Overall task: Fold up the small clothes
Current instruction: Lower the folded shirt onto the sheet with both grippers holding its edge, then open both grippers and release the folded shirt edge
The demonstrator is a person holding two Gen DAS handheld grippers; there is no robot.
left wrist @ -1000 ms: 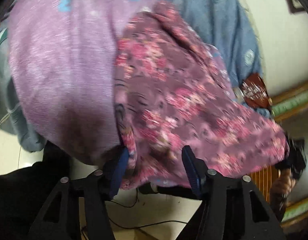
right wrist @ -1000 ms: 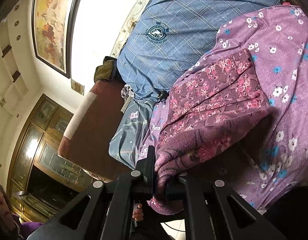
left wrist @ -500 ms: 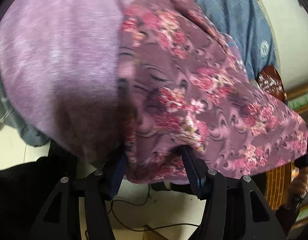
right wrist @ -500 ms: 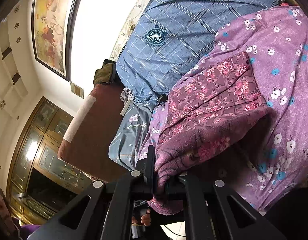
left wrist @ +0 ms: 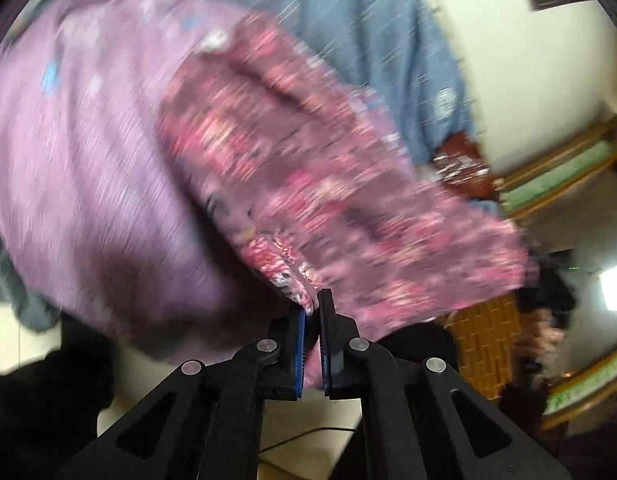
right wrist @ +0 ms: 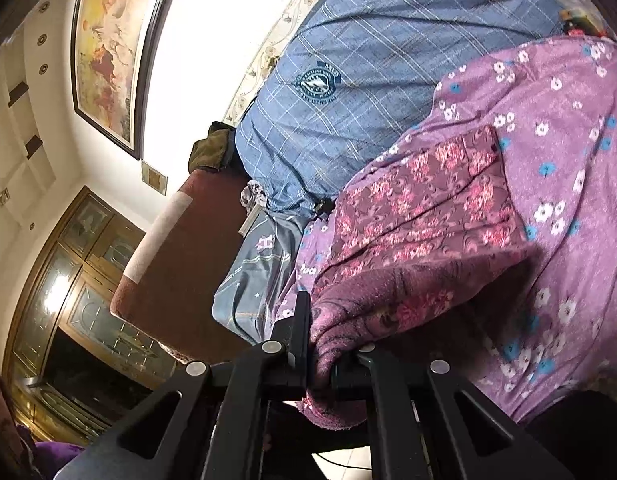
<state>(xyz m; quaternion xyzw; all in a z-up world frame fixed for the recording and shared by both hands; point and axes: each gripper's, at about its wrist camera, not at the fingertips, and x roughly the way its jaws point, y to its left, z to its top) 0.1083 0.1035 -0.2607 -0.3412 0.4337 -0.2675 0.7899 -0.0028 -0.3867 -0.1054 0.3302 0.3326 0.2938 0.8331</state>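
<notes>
The small garment (left wrist: 308, 184) is maroon with pink flowers and lies on a purple flowered sheet (left wrist: 88, 160). The left wrist view is blurred by motion. My left gripper (left wrist: 312, 308) is shut, with the garment's near edge pinched between its blue pads. In the right wrist view the same garment (right wrist: 420, 208) hangs off the sheet (right wrist: 568, 160) towards me. My right gripper (right wrist: 328, 332) is shut on its bunched lower corner, and the cloth covers the right finger's tip.
A blue checked cover (right wrist: 368, 60) lies beyond the sheet. A brown padded armrest (right wrist: 168, 264), a wooden glass-door cabinet (right wrist: 68, 280) and a framed painting (right wrist: 104, 48) stand to the left. A hand (left wrist: 548, 328) shows at the far right, above pale floor with a cable (left wrist: 308, 436).
My left gripper's jaws have gone from wide apart to shut on the garment's edge, and the left hand has risen, pulling the cloth. The right gripper has kept its grip and place.
</notes>
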